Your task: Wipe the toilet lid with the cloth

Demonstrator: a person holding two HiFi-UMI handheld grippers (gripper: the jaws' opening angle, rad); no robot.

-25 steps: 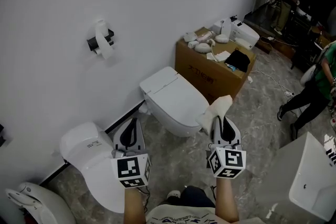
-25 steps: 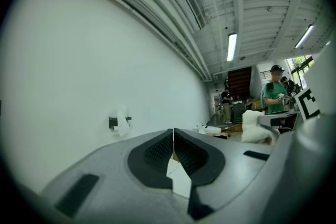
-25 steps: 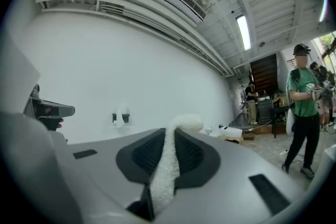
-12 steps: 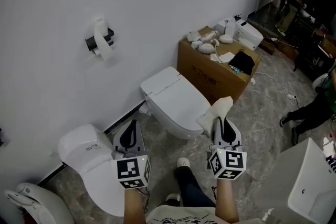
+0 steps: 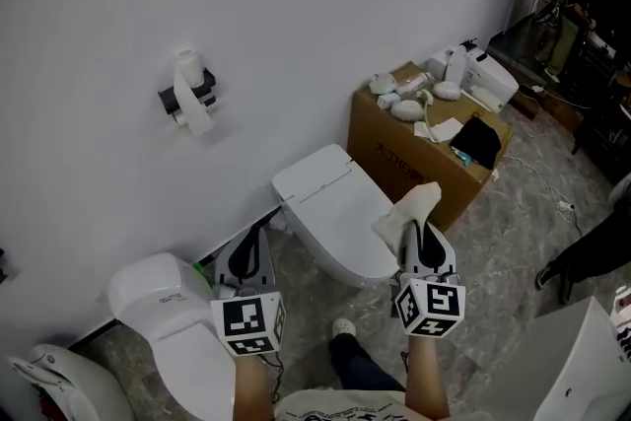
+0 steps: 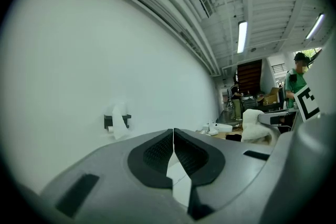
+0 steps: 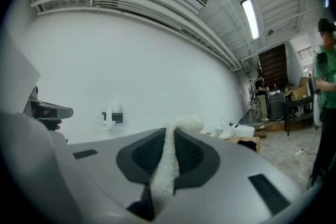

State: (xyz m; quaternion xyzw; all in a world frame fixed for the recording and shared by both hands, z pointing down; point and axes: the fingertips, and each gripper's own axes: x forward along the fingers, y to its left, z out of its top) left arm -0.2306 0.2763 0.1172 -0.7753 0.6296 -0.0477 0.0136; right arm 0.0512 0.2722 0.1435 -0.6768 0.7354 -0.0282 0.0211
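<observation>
1 cloth (image 5: 409, 210) pinched in R gripper (image 5: 420, 230), L gripper (image 5: 248, 244) closed, 1 box (image 5: 409, 158)

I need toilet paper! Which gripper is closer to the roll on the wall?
Left. The left gripper sits below the roll; the right gripper, holding the cloth, is farther right.

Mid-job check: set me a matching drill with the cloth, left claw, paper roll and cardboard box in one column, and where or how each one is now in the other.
Things:
1. cloth
2. left claw
3. paper roll
4. cardboard box

Places or states:
A. on the wall holder
B. shut, nothing in it
C. pinched in the right claw
D. on the floor beside the closed toilet lid

Pairs: 1-C, 2-B, 3-A, 4-D
</observation>
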